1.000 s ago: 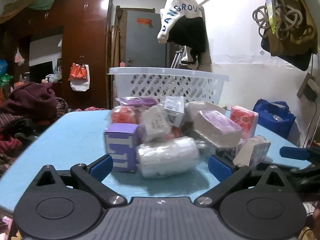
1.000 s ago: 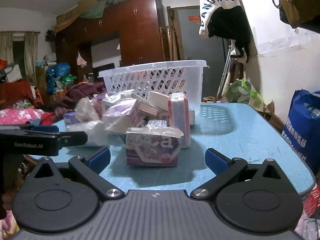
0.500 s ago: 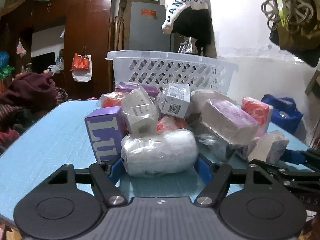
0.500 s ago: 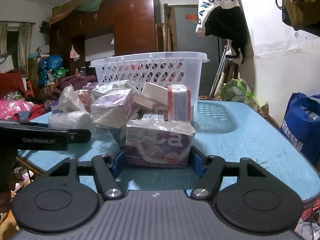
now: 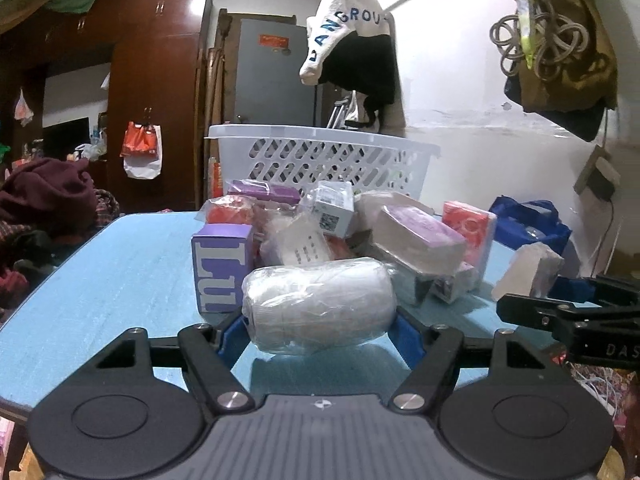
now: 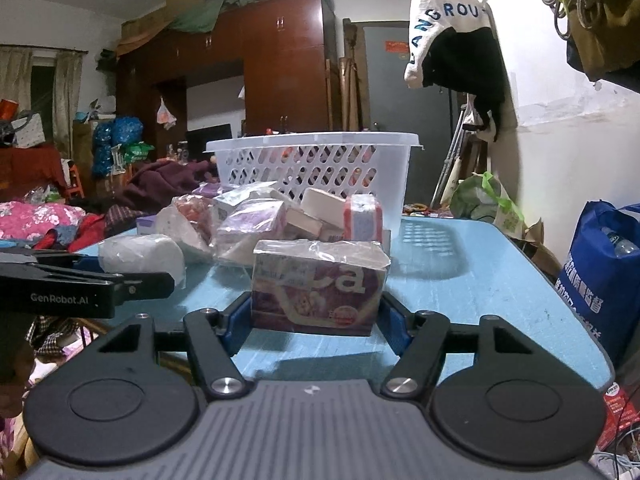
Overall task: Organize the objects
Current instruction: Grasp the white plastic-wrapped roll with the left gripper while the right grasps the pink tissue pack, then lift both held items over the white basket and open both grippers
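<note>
A pile of wrapped packs and boxes (image 5: 360,224) lies on the blue table (image 5: 120,264) in front of a white plastic basket (image 5: 320,156). My left gripper (image 5: 318,330) is shut on a white plastic-wrapped roll (image 5: 320,304) at the pile's near edge. My right gripper (image 6: 316,322) is shut on a purple wrapped tissue pack (image 6: 320,286) at the table's near edge. The roll (image 6: 140,256) and the left gripper's side (image 6: 80,288) also show in the right wrist view.
A purple box (image 5: 222,268) stands just left of the roll. A red-white pack (image 5: 468,236) and a pale pack (image 5: 528,272) lie to the right. A blue bag (image 6: 604,276) stands off the table's right side. Clothes (image 5: 48,200) are heaped at left.
Both grippers were open a second ago and have closed, the left on the white roll and the right on the purple tissue pack. Both objects now look slightly raised.
</note>
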The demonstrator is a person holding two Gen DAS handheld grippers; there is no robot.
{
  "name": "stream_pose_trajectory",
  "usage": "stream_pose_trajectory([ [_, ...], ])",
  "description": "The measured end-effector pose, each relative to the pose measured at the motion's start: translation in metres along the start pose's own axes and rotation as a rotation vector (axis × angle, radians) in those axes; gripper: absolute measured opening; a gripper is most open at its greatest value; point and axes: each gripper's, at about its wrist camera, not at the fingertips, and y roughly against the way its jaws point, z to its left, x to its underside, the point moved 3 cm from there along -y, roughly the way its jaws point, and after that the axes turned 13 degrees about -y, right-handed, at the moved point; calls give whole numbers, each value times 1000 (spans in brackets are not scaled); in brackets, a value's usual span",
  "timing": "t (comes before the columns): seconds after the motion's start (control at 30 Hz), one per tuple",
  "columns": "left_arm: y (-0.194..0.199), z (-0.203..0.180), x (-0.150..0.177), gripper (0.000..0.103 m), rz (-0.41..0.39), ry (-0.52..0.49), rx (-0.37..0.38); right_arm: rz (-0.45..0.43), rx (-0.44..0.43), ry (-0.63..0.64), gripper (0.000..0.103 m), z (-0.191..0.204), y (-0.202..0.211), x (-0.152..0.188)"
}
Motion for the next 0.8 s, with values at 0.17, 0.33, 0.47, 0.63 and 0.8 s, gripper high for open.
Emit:
stream_pose_trajectory([
  [0.17,8,-3,7,76,1,-5,19,28,-17,9,68,3,-2,6],
  [0.33,19,-1,10,76,-22,-8,29,56,-36,25,68,6,0,10],
  [0.47,19,10,0,76,-60,15,27,41,-51,10,68,5,0,-4],
  [0.63,18,34,-36,76,-129,42,33,-53,-94,46,68,10,9,-48],
  [0.8,-25,62,-118,76,-177,41,28,-120,-51,143,68,31,-41,-127],
])
